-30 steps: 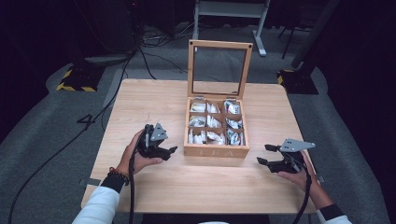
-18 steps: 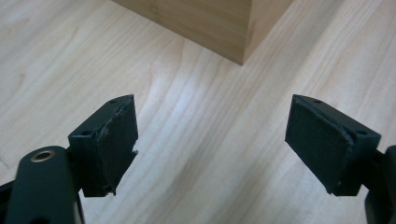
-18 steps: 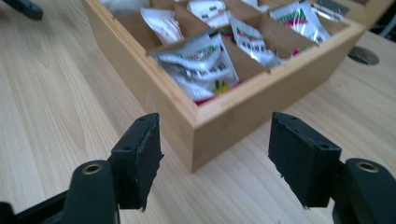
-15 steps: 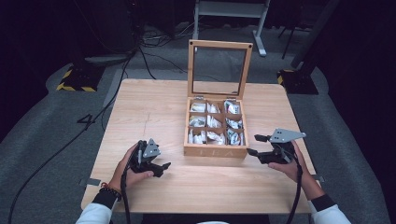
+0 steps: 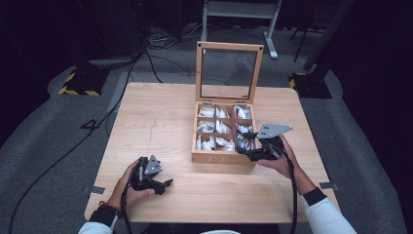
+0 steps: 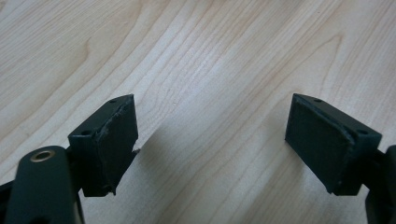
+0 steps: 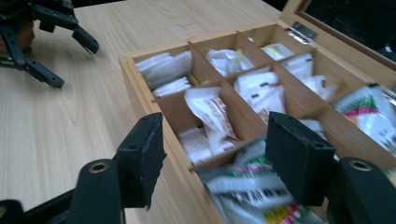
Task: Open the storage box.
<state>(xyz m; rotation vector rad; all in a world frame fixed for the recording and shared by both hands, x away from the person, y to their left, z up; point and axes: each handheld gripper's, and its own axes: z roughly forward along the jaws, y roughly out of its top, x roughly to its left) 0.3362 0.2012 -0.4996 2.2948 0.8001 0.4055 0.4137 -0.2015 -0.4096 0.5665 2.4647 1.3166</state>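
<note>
Right gripper [image 5: 247, 146] over tea box [image 5: 223, 157]

No legible text or labels

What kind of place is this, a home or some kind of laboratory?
Probably a lab or recording studio, not a home. A bare wooden table stands on grey carpet with black cables trailing across it, hazard-striped bases sit in the dark behind, and a person works at a wooden box of sachets with handheld grippers.
</note>
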